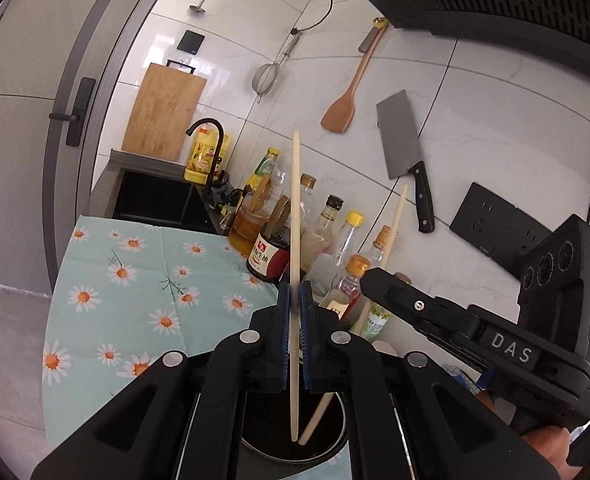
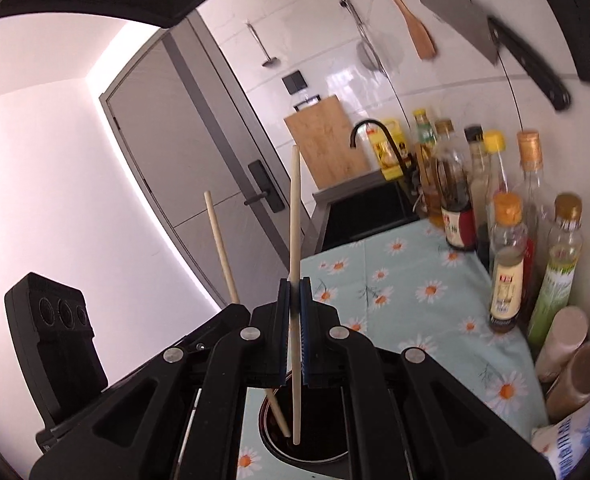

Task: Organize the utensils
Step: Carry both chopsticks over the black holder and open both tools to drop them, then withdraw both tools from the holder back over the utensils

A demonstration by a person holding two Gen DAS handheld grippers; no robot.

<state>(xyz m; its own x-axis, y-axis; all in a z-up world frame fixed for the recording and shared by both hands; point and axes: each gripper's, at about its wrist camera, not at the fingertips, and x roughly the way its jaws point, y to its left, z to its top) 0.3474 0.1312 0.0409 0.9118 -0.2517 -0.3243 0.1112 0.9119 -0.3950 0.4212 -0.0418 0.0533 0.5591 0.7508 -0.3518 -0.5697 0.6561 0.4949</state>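
Left wrist view shows us the left hand-held gripper (image 1: 295, 300) clenched on a pale wooden chopstick (image 1: 295, 208) above a dark round holder (image 1: 331, 446), and our right hand-held gripper (image 2: 295, 296) grasps another pale chopstick (image 2: 294, 216).

Bright daylight washes out the plain white side wall (image 2: 35, 168) in the right wrist view, with a pinkish cast. Its steel cleaver with black handle (image 2: 491, 36) is motion-blurred, while the left view is sharp. Both fisheye views bend straight lines and darken at the corners.

Left gripper (image 1: 295, 294): jaws clamped on a thin stick, angled slightly downward.
Right gripper (image 2: 295, 292): jaws clamped likewise, close beside the left gripper.
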